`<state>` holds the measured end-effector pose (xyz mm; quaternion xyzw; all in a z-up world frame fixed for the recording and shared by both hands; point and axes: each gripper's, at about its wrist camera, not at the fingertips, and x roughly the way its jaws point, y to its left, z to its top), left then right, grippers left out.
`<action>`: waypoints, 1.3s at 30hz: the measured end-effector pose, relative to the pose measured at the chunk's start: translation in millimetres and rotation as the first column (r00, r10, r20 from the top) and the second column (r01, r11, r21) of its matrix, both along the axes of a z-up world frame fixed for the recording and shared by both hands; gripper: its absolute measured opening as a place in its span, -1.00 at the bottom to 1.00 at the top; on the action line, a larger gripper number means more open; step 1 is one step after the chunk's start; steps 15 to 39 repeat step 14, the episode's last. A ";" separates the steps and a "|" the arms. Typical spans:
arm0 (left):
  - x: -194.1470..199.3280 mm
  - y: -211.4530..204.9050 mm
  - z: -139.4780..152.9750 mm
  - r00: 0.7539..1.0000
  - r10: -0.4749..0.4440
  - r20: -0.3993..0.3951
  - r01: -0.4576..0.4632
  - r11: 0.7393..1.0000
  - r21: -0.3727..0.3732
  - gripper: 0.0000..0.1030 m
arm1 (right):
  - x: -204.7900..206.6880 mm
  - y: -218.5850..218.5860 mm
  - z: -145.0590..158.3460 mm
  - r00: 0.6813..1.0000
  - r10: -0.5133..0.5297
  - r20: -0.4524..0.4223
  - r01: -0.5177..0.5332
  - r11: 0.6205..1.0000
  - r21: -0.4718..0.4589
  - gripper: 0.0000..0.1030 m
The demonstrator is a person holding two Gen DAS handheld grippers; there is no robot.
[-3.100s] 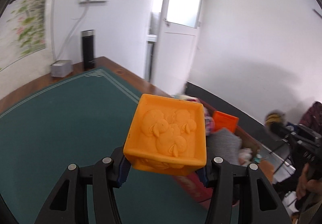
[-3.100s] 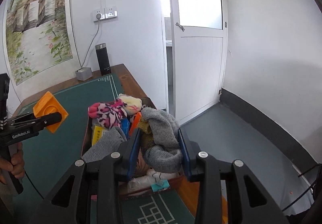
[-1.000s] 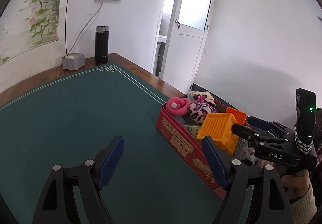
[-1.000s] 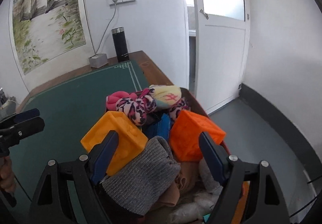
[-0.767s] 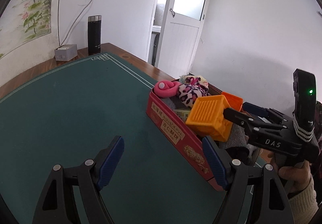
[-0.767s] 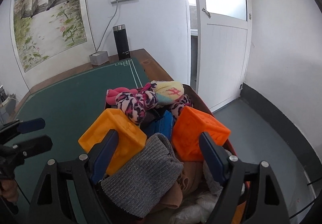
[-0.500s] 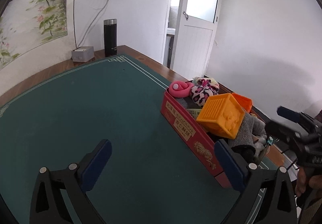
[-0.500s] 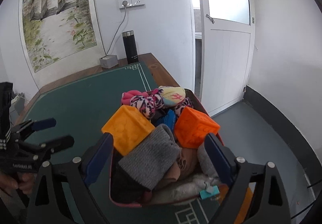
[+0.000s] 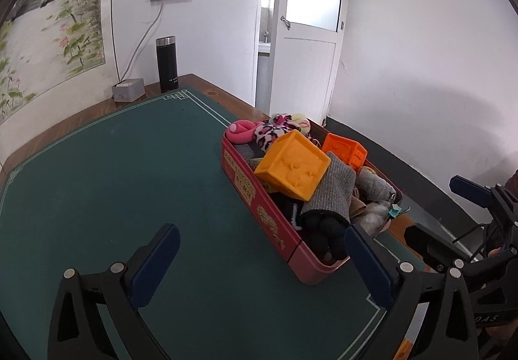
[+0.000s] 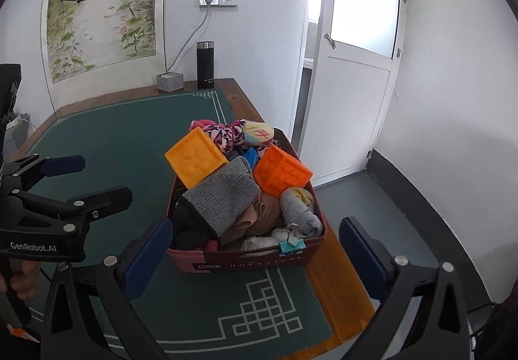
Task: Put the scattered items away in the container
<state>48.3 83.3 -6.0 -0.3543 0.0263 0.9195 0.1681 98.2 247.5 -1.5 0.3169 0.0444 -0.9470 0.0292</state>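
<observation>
The left claw (image 9: 259, 259) has just been opening and is now spread wide with nothing in it, above the green mat (image 9: 113, 172) on the tabletop (image 9: 226, 99). The right claw (image 10: 255, 250) has just opened wide too and holds nothing. Just past it sits the red box (image 10: 249, 263), at the right edge of the mat. It is piled high: a yellow-orange block (image 10: 194, 161) on the left, an orange block (image 10: 281, 174) on the right, a grey sock (image 10: 223, 195) between them.
</observation>
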 end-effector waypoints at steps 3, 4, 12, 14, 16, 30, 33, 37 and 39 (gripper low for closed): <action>0.6 7.9 0.2 1.000 -0.001 -0.007 0.001 1.000 -0.024 0.99 | 4.3 7.6 -4.4 1.000 -0.009 0.007 0.009 1.000 -0.022 1.00; 0.3 10.1 -0.1 1.000 -0.001 -0.006 0.001 1.000 -0.028 0.99 | 5.6 10.3 -5.5 1.000 -0.012 0.009 0.012 1.000 -0.029 1.00; 3.0 15.0 1.0 0.998 0.007 -0.054 -0.008 1.000 -0.027 0.99 | 6.5 18.8 -8.0 1.000 -0.024 0.002 0.024 0.999 -0.042 1.00; 4.1 16.2 2.0 0.998 0.001 -0.065 -0.003 1.000 -0.031 0.99 | 6.4 21.3 -8.3 1.000 -0.028 0.001 0.028 0.998 -0.051 1.00; 4.1 16.2 2.0 0.998 0.001 -0.065 -0.003 1.000 -0.031 0.99 | 6.4 21.3 -8.3 1.000 -0.028 0.001 0.028 0.998 -0.051 1.00; 4.1 16.2 2.0 0.998 0.001 -0.065 -0.003 1.000 -0.031 0.99 | 6.4 21.3 -8.3 1.000 -0.028 0.001 0.028 0.998 -0.051 1.00; 4.1 16.2 2.0 0.998 0.001 -0.065 -0.003 1.000 -0.031 0.99 | 6.4 21.3 -8.3 1.000 -0.028 0.001 0.028 0.998 -0.051 1.00; 4.1 16.2 2.0 0.998 0.001 -0.065 -0.003 1.000 -0.031 0.99 | 6.4 21.3 -8.3 1.000 -0.028 0.001 0.028 0.998 -0.051 1.00; 4.1 16.2 2.0 0.998 0.001 -0.065 -0.003 1.000 -0.031 0.99 | 6.4 21.3 -8.3 1.000 -0.028 0.001 0.028 0.998 -0.051 1.00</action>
